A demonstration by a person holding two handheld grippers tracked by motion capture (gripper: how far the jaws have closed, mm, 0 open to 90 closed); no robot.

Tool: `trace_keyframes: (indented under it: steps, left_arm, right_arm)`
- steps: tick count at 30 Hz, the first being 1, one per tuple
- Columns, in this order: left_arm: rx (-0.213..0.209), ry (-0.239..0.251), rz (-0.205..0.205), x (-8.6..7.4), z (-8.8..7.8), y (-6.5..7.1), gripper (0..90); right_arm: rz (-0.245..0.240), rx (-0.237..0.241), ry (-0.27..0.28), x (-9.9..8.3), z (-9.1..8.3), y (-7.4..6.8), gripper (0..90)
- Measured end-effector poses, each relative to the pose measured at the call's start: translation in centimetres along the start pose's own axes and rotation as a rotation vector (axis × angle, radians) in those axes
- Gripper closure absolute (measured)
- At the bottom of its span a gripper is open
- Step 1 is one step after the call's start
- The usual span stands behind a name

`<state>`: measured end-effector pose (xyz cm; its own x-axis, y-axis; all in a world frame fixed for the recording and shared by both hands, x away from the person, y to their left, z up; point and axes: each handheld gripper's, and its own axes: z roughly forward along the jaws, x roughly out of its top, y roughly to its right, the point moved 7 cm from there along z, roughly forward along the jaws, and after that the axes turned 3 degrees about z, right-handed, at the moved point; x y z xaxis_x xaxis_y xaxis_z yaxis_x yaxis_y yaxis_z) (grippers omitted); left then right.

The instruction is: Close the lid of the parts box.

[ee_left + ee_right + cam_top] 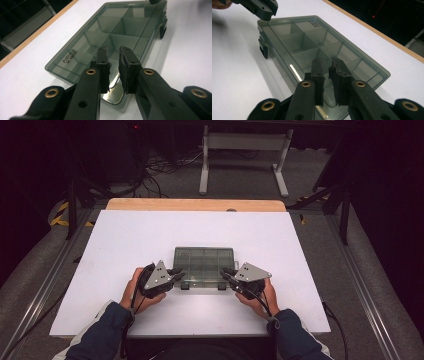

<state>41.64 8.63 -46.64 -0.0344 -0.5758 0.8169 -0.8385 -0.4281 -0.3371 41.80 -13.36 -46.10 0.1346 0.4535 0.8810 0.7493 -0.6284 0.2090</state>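
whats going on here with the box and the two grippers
A person at a white table holds a gripper in each hand, one at each near corner of a smoky clear compartment box. Its lid is shut and the latches face the person. The left gripper and right gripper each hang over the lid with the jaws a narrow gap apart, nothing between them. The compartments look empty.

A: Count check?
B: One organizer box (pixel 203 264), smoky clear plastic, lid shut. Two black latches (pixel 185 285) on its near edge.
A: Grippers?
B: Two, a left gripper (pixel 176 274) and a right gripper (pixel 228 273), each in one hand (two jaws apiece, so four). One grey three-cornered plate (pixel 158 273) on each.
A: Compartments?
B: Can't give a firm number through the lid.
A: Tables?
B: One white table (pixel 125 245).
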Motion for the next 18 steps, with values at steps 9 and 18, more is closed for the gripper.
trace_keyframes:
  steps: [9,18]
  left_arm:
    - [-0.001,0.025,0.005,0.27,-0.22,0.04,74.0]
    - [0.009,0.041,0.003,0.43,-0.33,0.02,62.1]
  right_arm:
    - [-0.002,0.0,0.019,0.24,-0.09,-0.12,72.6]
    - [0.003,-0.002,0.028,0.35,-0.08,-0.14,61.0]
